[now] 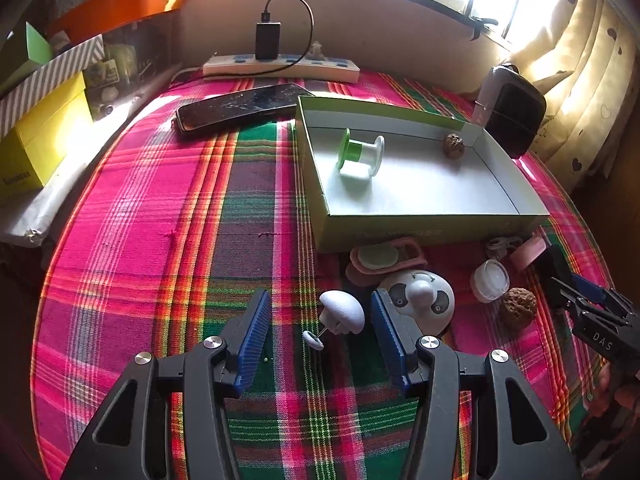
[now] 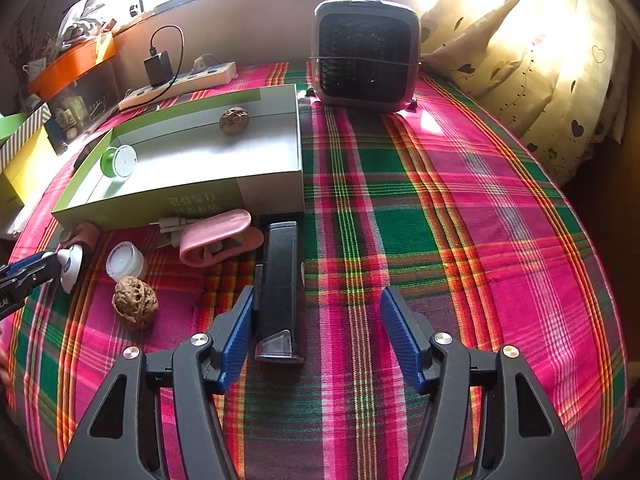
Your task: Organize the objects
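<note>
Left gripper jaws apart w/ white mushroom toy between, not squeezed. Right gripper jaws apart, black bar just inside, not pinched.

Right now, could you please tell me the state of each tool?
Left tool: open, holding nothing; the white mushroom-shaped piece lies between its pads, untouched.
Right tool: open, holding nothing; the black stapler lies by its left pad.

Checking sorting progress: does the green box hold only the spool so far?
No: in the left wrist view the green box holds both the green-and-white spool and a walnut near its far wall.
</note>
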`<state>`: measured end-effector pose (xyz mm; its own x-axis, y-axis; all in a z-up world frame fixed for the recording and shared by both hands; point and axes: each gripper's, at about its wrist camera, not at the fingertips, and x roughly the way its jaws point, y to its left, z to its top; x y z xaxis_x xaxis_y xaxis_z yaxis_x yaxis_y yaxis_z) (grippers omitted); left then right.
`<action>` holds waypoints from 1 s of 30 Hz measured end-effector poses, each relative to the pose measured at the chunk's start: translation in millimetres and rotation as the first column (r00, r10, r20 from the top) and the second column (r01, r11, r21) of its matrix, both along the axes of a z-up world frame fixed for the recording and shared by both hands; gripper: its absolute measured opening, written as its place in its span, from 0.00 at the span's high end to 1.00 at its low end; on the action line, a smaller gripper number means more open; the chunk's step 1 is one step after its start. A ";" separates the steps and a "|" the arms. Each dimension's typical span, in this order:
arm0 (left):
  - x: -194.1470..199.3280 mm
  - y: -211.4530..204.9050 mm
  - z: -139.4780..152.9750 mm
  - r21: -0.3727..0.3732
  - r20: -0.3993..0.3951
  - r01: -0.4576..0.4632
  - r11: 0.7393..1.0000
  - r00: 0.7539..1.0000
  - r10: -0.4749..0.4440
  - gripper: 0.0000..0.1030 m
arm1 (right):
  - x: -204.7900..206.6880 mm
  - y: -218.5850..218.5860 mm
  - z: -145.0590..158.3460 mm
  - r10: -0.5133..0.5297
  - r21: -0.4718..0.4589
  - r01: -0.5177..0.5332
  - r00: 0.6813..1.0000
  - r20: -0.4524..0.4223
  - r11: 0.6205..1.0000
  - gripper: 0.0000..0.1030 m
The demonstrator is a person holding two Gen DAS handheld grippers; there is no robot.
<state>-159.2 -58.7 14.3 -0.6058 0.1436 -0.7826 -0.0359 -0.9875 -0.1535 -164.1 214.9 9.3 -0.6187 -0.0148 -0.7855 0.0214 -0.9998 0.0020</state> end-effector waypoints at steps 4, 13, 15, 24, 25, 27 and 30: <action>0.5 2.6 -0.6 -0.010 -0.001 -0.006 1.000 1.000 0.006 0.51 | 0.2 2.0 0.7 0.005 -0.005 -0.005 1.000 -0.003 1.000 0.49; 1.3 4.8 -0.6 -0.043 -0.001 -0.030 0.999 1.000 0.030 0.63 | 0.7 4.9 1.2 0.026 -0.021 -0.026 1.000 -0.011 0.999 0.68; 1.7 5.4 -0.6 -0.042 0.000 -0.030 0.999 1.000 0.030 0.68 | 0.8 5.8 1.2 0.028 -0.026 -0.028 1.000 -0.012 0.999 0.71; 2.6 6.4 -0.6 -0.059 -0.005 -0.039 0.997 0.999 0.039 0.72 | 0.2 8.3 0.8 0.042 -0.038 -0.043 0.999 -0.014 0.998 0.76; 2.8 6.7 -0.6 -0.063 -0.006 -0.040 0.997 0.999 0.040 0.72 | 0.2 8.7 0.7 0.044 -0.041 -0.044 0.999 -0.014 0.998 0.76; 3.3 6.9 -0.7 -0.063 -0.007 -0.043 0.997 0.999 0.043 0.72 | 0.4 9.1 0.6 0.046 -0.043 -0.046 0.999 -0.014 0.998 0.76; 3.4 6.9 -0.8 -0.062 -0.008 -0.044 0.997 0.999 0.044 0.72 | 0.6 8.5 0.6 0.050 -0.042 -0.050 0.999 -0.015 0.998 0.76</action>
